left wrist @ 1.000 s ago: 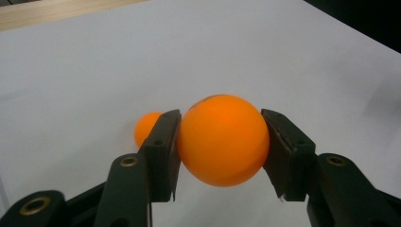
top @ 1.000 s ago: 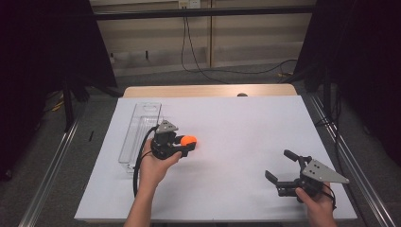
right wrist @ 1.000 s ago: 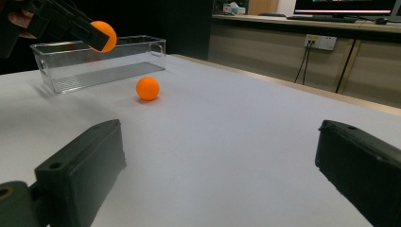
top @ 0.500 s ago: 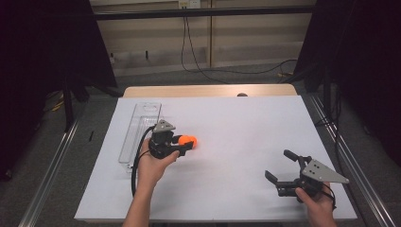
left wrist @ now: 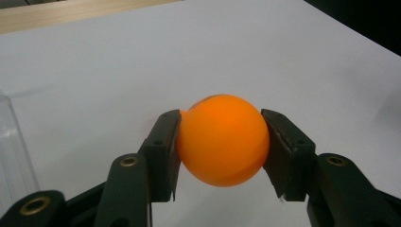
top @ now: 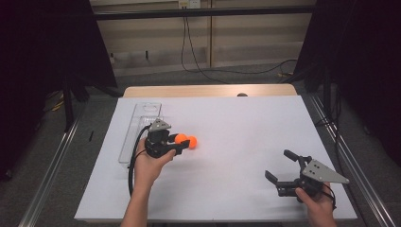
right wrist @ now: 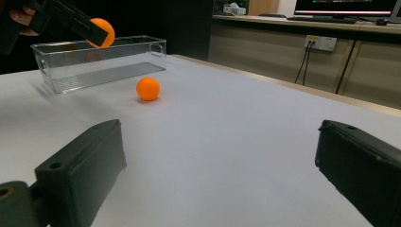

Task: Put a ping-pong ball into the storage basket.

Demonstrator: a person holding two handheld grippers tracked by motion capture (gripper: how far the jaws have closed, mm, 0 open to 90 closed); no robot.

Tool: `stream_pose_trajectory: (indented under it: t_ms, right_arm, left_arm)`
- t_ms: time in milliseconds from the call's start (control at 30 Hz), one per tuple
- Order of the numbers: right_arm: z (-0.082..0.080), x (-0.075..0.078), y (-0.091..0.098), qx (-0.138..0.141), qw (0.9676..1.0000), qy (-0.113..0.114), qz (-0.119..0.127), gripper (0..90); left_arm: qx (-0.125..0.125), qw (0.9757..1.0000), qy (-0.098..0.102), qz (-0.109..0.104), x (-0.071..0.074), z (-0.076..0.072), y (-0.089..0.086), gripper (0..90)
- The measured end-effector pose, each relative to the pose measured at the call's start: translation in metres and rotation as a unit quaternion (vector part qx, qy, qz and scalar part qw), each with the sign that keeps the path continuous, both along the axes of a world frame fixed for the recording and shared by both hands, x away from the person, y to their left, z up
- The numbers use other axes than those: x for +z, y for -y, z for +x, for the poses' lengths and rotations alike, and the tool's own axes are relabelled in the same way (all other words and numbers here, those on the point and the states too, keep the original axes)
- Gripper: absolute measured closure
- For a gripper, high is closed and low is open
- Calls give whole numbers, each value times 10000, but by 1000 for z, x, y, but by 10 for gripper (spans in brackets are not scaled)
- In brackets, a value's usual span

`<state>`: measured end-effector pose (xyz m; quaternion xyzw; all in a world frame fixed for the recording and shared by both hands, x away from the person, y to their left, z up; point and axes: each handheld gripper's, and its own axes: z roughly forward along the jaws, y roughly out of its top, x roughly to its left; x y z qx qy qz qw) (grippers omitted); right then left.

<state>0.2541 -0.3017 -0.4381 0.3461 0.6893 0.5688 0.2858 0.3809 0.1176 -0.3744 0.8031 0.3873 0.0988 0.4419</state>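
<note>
My left gripper [top: 179, 142] is shut on an orange ball [top: 180, 137], held just above the white table right of a clear plastic bin [top: 140, 124]. In the left gripper view the ball [left wrist: 221, 142] sits squeezed between both black pads of that gripper [left wrist: 220, 130]. A second orange ball [top: 192, 140] lies on the table right beside the held one; the right gripper view has it [right wrist: 148, 88] in front of the bin [right wrist: 94, 66], with the held ball [right wrist: 100, 31] above the bin's rim. My right gripper [top: 285, 166] rests open at the near right, its jaws [right wrist: 217, 156] wide apart with nothing between them.
The white table sheet [top: 246, 127] spreads between the two hands. A wooden strip [top: 208, 91] runs along its far edge. Metal rails [top: 52, 161] flank the table on both sides. The bin lies lengthwise near the left edge.
My left gripper has shifted slightly left and away with the ball, so the ball on the table now shows separately beside it. The right hand has stayed put.
</note>
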Motion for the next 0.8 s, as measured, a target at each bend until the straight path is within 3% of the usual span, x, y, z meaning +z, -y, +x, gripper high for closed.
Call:
stream_pose_trajectory:
  t_ms: [167,367,800]
  right_arm:
    - [0,0,0,1,10000,11,1,18]
    - [0,0,0,4,10000,9,-2,18]
    - [0,0,0,-1,10000,9,1,18]
  left_arm:
    - [89,10000,6,-44,1,0,-2,509]
    - [124,9999,61,67,2,0,-6,509]
    - [209,9998,58,-4,3,1,-11,509]
